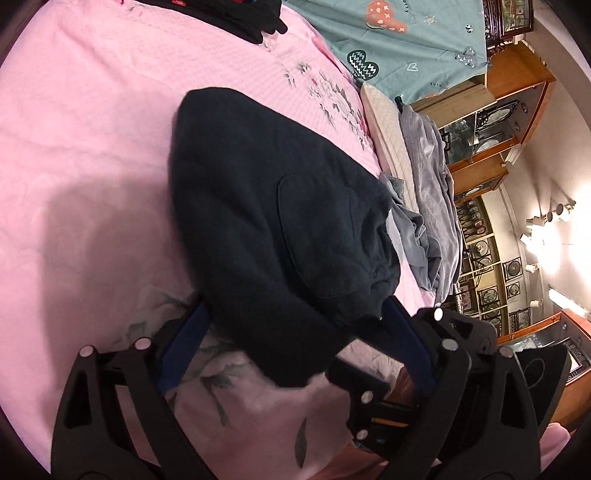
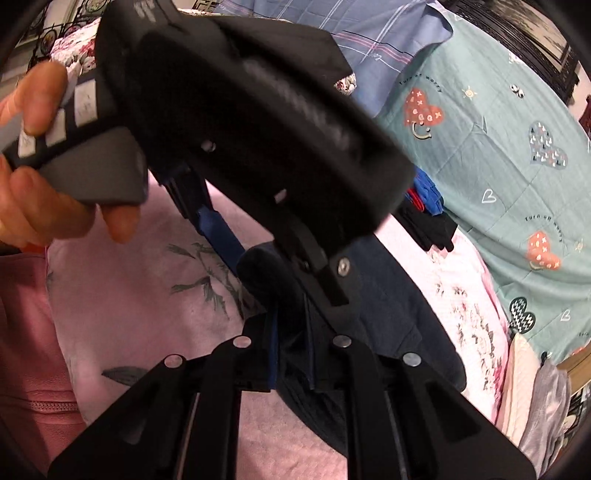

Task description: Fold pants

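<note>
Dark navy pants (image 1: 266, 206) lie folded in a bundle on the pink bed sheet (image 1: 74, 147), back pocket up. My left gripper (image 1: 295, 332) is open, its blue-padded fingers (image 1: 184, 347) set wide on either side of the bundle's near end. In the right wrist view the pants (image 2: 388, 314) lie under my right gripper (image 2: 291, 325), whose fingers stand close together and pinch the dark cloth. The other gripper's body (image 2: 258, 122), held by a hand (image 2: 37, 177), fills the upper part of that view and hides much of the pants.
Grey clothes (image 1: 428, 206) are heaped at the bed's right edge. A teal patterned quilt (image 1: 399, 44) lies at the far side, with black clothes (image 1: 251, 18) beside it. Wooden cabinets (image 1: 509, 122) stand beyond the bed.
</note>
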`<state>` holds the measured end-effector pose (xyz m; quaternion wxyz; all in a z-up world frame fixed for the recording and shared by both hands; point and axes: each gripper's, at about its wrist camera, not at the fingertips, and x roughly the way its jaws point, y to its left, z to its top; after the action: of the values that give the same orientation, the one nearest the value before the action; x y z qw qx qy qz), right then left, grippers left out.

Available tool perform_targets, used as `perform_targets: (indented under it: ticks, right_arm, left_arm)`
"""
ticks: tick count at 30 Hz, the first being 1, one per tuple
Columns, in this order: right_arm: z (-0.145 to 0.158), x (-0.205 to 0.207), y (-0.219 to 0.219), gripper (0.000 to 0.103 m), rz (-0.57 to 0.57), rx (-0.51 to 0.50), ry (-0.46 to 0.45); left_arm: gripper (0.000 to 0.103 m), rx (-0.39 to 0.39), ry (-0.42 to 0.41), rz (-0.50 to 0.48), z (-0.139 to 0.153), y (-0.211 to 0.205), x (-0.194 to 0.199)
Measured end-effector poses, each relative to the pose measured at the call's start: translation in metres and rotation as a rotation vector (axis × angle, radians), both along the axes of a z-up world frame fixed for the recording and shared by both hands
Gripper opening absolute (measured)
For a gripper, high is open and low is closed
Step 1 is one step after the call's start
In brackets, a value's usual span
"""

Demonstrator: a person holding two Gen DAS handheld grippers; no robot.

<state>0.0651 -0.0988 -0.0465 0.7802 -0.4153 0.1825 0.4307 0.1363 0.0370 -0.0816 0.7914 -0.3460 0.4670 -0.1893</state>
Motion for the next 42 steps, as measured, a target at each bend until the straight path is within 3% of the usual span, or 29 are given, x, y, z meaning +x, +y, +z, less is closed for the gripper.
perform_targets:
  ticks: [4, 8, 10, 11, 13, 14, 16, 19, 21, 23, 28, 31, 34, 42]
  right_arm:
    - [0.003, -0.003, -0.016, 0.017, 0.011, 0.009, 0.035]
    - [0.019, 0.007, -0.051, 0.038, -0.002, 0.063, 0.128]
    - [0.034, 0.022, -0.075, 0.047, -0.041, 0.145, 0.2]
    - [0.044, 0.035, -0.088, 0.053, -0.086, 0.206, 0.241]
    - [0.06, 0.059, -0.112, 0.055, -0.189, 0.319, 0.297]
    - [0.066, 0.076, -0.124, 0.063, -0.256, 0.373, 0.33]
    - [0.074, 0.117, -0.154, 0.074, -0.415, 0.501, 0.45]
    - [0.061, 0.175, -0.197, 0.076, -0.613, 0.654, 0.739]
    - [0.046, 0.192, -0.208, 0.076, -0.651, 0.687, 0.895]
    - [0.031, 0.199, -0.212, 0.076, -0.679, 0.685, 0.993]
    - [0.009, 0.21, -0.193, 0.076, -0.716, 0.566, 1.029]
    - [-0.011, 0.211, -0.186, 0.077, -0.692, 0.526, 1.148]
    - [-0.013, 0.209, -0.179, 0.077, -0.651, 0.505, 1.178]
    - [-0.017, 0.216, -0.186, 0.079, -0.596, 0.551, 1.316]
  left_arm:
    - [0.084, 0.063, -0.016, 0.005, 0.002, -0.009, 0.006]
    - [0.084, 0.103, -0.031, 0.004, 0.004, -0.013, 0.007]
    - [0.084, 0.109, -0.039, 0.007, 0.004, -0.014, 0.006]
    - [0.084, 0.108, -0.042, 0.009, 0.003, -0.014, 0.005]
    - [0.084, 0.109, -0.053, 0.012, 0.003, -0.013, 0.004]
    - [0.084, 0.11, -0.059, 0.013, 0.002, -0.014, 0.003]
    - [0.084, 0.117, -0.071, 0.009, 0.002, -0.014, 0.002]
    - [0.085, 0.105, -0.085, 0.003, 0.001, -0.013, 0.0]
    - [0.085, 0.084, -0.079, 0.0, 0.0, -0.011, 0.0]
    - [0.085, 0.058, -0.074, -0.009, 0.0, -0.009, 0.0]
    - [0.084, -0.021, -0.073, -0.024, 0.0, -0.002, -0.003]
    - [0.084, -0.058, -0.074, -0.026, 0.001, 0.003, -0.005]
    - [0.086, -0.082, -0.057, -0.017, -0.002, 0.007, -0.006]
    - [0.084, -0.099, -0.035, 0.003, -0.004, 0.009, -0.001]
